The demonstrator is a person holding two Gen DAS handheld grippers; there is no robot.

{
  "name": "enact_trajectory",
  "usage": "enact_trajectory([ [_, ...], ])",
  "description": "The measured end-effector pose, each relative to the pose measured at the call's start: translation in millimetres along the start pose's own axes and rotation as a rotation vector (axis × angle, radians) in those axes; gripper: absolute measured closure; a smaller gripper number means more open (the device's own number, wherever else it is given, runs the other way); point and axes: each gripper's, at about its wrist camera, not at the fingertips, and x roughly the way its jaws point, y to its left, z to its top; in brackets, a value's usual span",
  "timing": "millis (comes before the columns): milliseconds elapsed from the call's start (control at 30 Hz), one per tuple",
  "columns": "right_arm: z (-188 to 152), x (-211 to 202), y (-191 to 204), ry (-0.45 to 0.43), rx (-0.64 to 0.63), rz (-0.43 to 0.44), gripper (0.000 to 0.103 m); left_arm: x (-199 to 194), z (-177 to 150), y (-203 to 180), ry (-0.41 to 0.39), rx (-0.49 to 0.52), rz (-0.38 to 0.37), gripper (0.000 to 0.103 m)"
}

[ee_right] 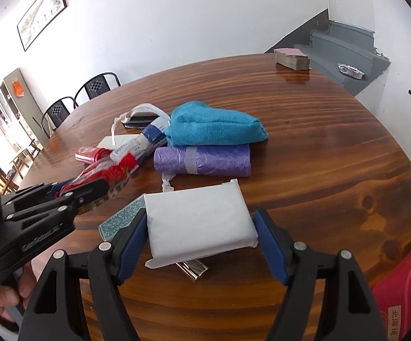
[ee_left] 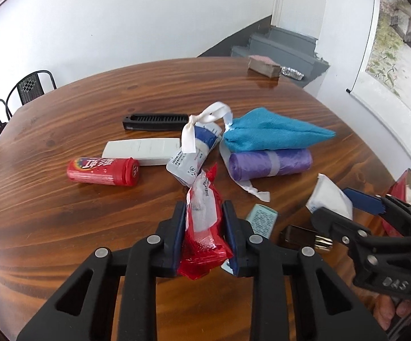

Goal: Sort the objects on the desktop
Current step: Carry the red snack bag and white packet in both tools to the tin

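Over the near side of the wooden table [ee_left: 63, 213], carrying two loads at once: pinching a crinkly red packet [ee_left: 202, 230] in the left gripper [ee_left: 204, 211], closed tight on its middle, and squeezing a white wrapped pack [ee_right: 196, 221] across its width in the right gripper [ee_right: 200, 218], just above a small teal box [ee_right: 120, 218] and a shiny metal piece [ee_right: 192, 268]. Leaving the rest of the sorting pile mid-table: a red canister [ee_left: 103, 170], a white remote [ee_left: 143, 149], a black slotted tray [ee_left: 155, 120], a blue-and-white sachet [ee_left: 196, 153] tied with white ribbon, a blue cloth pouch [ee_left: 273, 133] lying on a purple bag roll [ee_left: 270, 163]. Probably risking a slip on the left, gripping only slack film with the packet's tail drooping below the pads. Likely courting a twist or a drop on the right, catching the soft pack by its edges, the right-hand pad barely meeting the corner. Working both tools close together, so inviting a knock between them on any inward swing. Hovering near the loose ribbon and the red packet's far tip beside the sachet, so possibly dragging that sachet along when pulling away. Also possibly nudging the teal box or metal piece when lowering the white pack.
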Motion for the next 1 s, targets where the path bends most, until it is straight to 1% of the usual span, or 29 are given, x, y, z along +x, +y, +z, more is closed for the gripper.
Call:
enact_trajectory([
  [300,-6,-22,-2,-0.055,0.038,0.018,0.026,-34,-8,-5,-0.052,-0.009,-0.014,0.076],
  [500,-15,-58,-8,-0.152,0.053,-0.031,0.026,-50,-15,-19,-0.073,0.003,-0.029,0.076],
  [633,-28,-87,-28,-0.207,0.106,-0.08,0.026,-57,-17,-37,-0.08,0.033,-0.057,0.076],
  [767,-48,-117,-58,-0.235,0.182,-0.136,0.026,-59,-18,-64,-0.082,0.071,-0.101,0.076],
  [833,-57,-133,-74,-0.25,0.217,-0.159,0.026,-59,-17,-82,-0.078,0.095,-0.131,0.076],
  [1000,-82,-169,-117,-0.266,0.291,-0.253,0.026,-59,-15,-126,-0.076,0.165,-0.178,0.076],
])
